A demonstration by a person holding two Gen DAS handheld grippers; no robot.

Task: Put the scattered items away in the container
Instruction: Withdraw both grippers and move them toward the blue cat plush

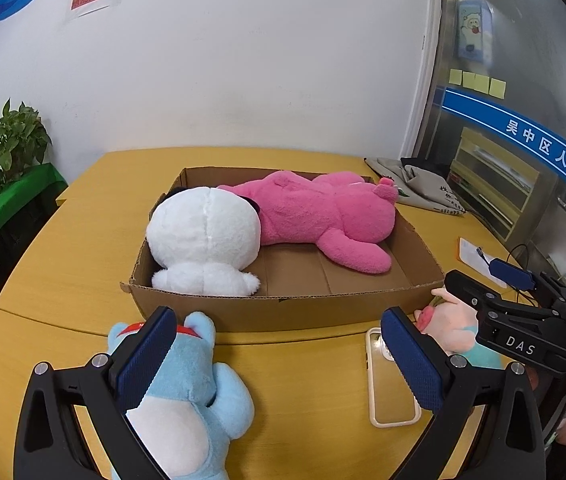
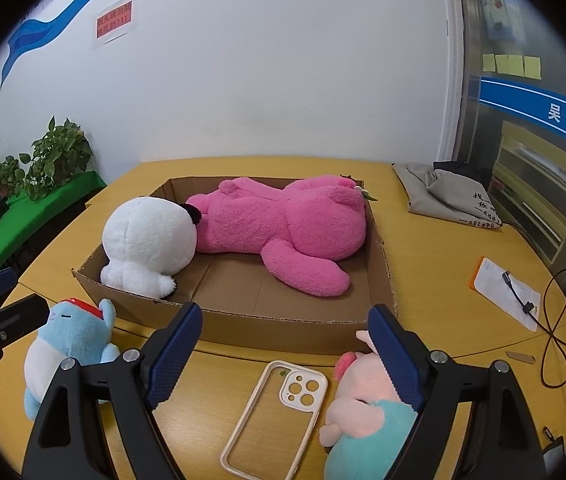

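A shallow cardboard box (image 1: 283, 308) (image 2: 267, 324) on the yellow table holds a white plush (image 1: 203, 236) (image 2: 151, 240) and a big pink plush (image 1: 323, 216) (image 2: 283, 224). In front of the box lie a blue plush (image 1: 187, 392) (image 2: 71, 344), a cream phone case (image 1: 391, 404) (image 2: 279, 412) and a pink pig plush in a teal top (image 1: 451, 328) (image 2: 363, 400). My left gripper (image 1: 279, 356) (image 2: 3, 298) stands open, its left finger over the blue plush. My right gripper (image 2: 285, 352) (image 1: 483, 280) is open too, its right finger over the pig.
A grey cloth bag (image 2: 443, 192) lies at the table's far right. A white pouch with a cable (image 2: 507, 292) and looping wires (image 2: 559, 328) are on the right side. Potted plants (image 2: 55, 156) stand on a green shelf to the left. A wall rises behind the table.
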